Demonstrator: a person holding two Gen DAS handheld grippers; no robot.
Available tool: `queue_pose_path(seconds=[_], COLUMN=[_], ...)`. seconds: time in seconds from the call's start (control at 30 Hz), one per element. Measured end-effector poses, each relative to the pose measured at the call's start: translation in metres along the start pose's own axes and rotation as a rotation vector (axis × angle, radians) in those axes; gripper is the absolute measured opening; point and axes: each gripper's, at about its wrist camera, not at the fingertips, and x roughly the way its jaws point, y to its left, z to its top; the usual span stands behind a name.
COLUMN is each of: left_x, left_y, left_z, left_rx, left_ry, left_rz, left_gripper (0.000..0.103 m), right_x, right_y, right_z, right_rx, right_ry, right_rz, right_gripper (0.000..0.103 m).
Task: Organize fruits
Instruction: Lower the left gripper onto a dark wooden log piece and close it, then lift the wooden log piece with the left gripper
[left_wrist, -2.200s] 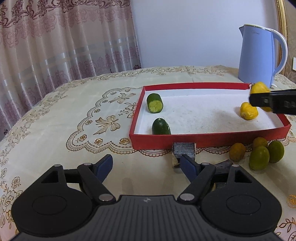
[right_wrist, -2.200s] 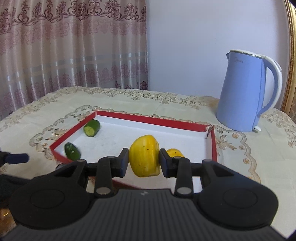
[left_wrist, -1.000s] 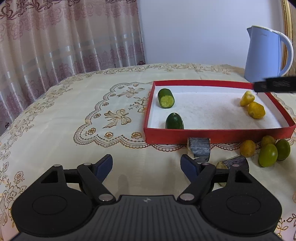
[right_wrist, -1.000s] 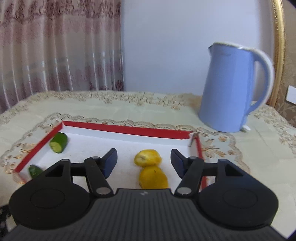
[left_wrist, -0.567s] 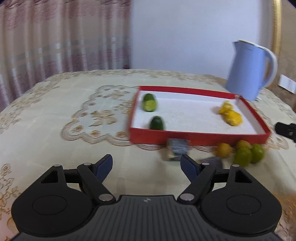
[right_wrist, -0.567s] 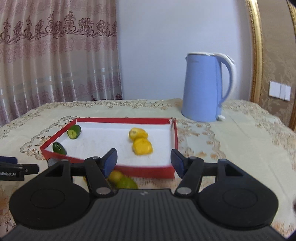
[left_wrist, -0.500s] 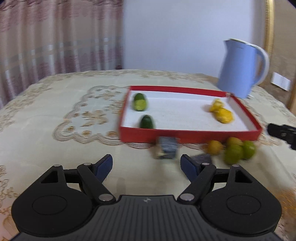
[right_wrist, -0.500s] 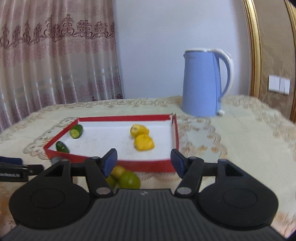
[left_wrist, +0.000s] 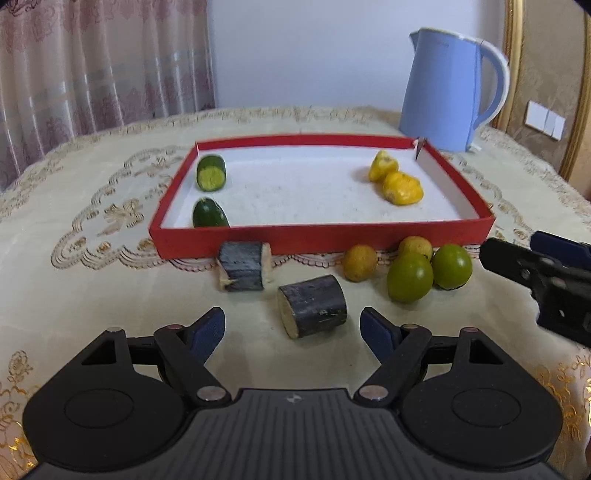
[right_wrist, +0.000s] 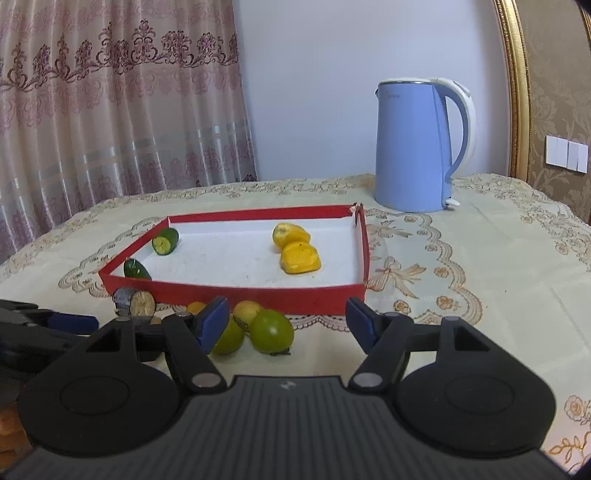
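Note:
A red tray (left_wrist: 321, 236) (right_wrist: 236, 293) holds two cucumber pieces (left_wrist: 210, 177) at its left and two yellow fruit pieces (left_wrist: 402, 188) (right_wrist: 299, 258) at its right. In front of the tray lie two dark sugarcane chunks (left_wrist: 312, 312), two small yellow fruits (left_wrist: 359, 263) and two green limes (left_wrist: 410, 277) (right_wrist: 271, 331). My left gripper (left_wrist: 293, 328) is open and empty, just before the nearer sugarcane chunk. My right gripper (right_wrist: 284, 319) is open and empty, just before the limes; it shows at the right in the left wrist view (left_wrist: 539, 266).
A blue kettle (left_wrist: 447, 92) (right_wrist: 417, 147) stands behind the tray's far right corner. The table has a cream embroidered cloth (left_wrist: 74, 258). Curtains hang behind at the left. A gold frame stands at the right.
My right gripper let go of the yellow piece in the tray, opened, and drew back to the tray's front. My left gripper swung right toward the sugarcane chunks.

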Motion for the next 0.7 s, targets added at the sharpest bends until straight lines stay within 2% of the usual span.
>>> queue_pose_path(seconds=[0.13,0.17,0.23,0.3,0.37,0.53,0.7], left_x=[0.011,0.012,0.013,0.013,0.01,0.006,0.001], left_y=[-0.003,-0.003,-0.002,-0.001,0.001,0.008,0.012], left_z=[0.004,0.004,0.006,0.007,0.007,0.005,0.002], left_rx=[-0.02,-0.025,-0.04,-0.059,-0.068,-0.093,-0.078], left_ry=[0.029,0.034,0.04,0.041,0.04,0.035,0.021], left_rz=[0.021,0.021,0.012,0.009,-0.006,-0.034,0.003], left_gripper=[0.078,0.07,0.065,0.054,0.035,0.034,0.034], right_x=[-0.002,-0.003,-0.004,-0.004,-0.004,-0.005,-0.005], right_y=[-0.002,-0.002,-0.003,-0.003,-0.003,-0.002,0.001], right_z=[-0.002,-0.003,-0.003,-0.003,-0.004,-0.004,-0.004], right_rx=[0.002,0.0,-0.005,-0.003,-0.003,-0.008,-0.016], right_ry=[0.002,-0.001,-0.003,-0.002,0.001,0.002,0.007], right_rz=[0.0,-0.003,-0.005,-0.005,-0.006,0.0,0.007], right_gripper=[0.071,0.073,0.075,0.075,0.075,0.075,0.075])
